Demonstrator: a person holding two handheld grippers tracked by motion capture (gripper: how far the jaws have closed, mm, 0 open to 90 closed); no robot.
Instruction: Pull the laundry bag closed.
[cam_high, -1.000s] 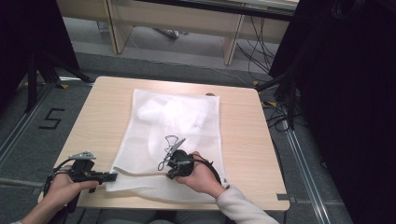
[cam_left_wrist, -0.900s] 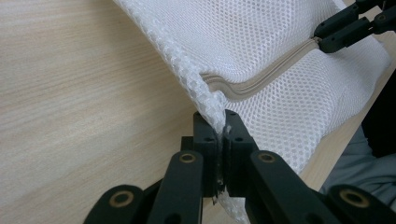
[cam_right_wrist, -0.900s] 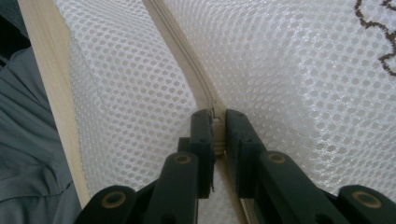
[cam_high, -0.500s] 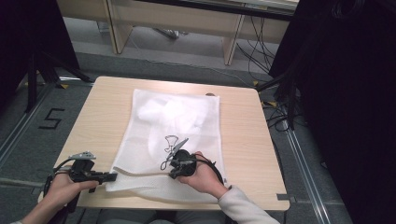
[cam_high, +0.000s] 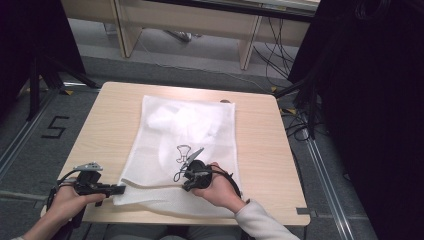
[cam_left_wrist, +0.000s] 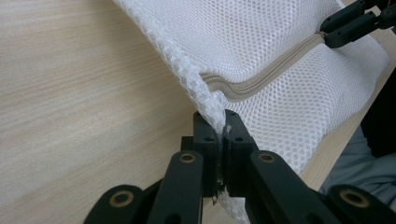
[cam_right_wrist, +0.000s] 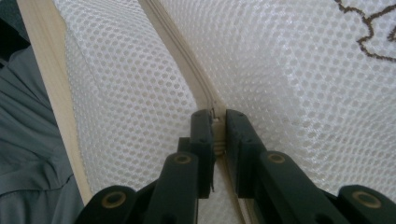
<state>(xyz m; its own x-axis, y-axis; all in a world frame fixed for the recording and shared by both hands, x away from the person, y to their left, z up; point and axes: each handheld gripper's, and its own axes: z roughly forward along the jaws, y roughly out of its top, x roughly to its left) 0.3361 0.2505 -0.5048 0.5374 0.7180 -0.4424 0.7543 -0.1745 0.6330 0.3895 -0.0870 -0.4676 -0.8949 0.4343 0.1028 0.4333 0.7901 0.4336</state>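
A: Between the left gripper (cam_left_wrist: 219, 133)'s closed jaws sits the near corner of the white mesh laundry bag (cam_high: 187, 150), pinched tight, with the beige zipper (cam_left_wrist: 261, 79) running away just beyond the tips.

B: And the right gripper (cam_right_wrist: 218, 123)?

A: Clamped narrow on the small zipper pull (cam_right_wrist: 216, 122), the zipper track leading straight ahead of it. Compared with a second ago it has slid a little to the right along the near edge, so the stretch of zipper between the two grippers is longer.

B: Meaning the zip is travelling?

A: I judge so; whether opening or closing I cannot tell. The left gripper hasn't shifted, anchoring the corner.

B: Farther out?

A: Beyond the right gripper the bag lies flat on the light wooden table (cam_high: 265, 145), a dark line drawing (cam_high: 182, 152) printed on it and something pale inside, blurred.
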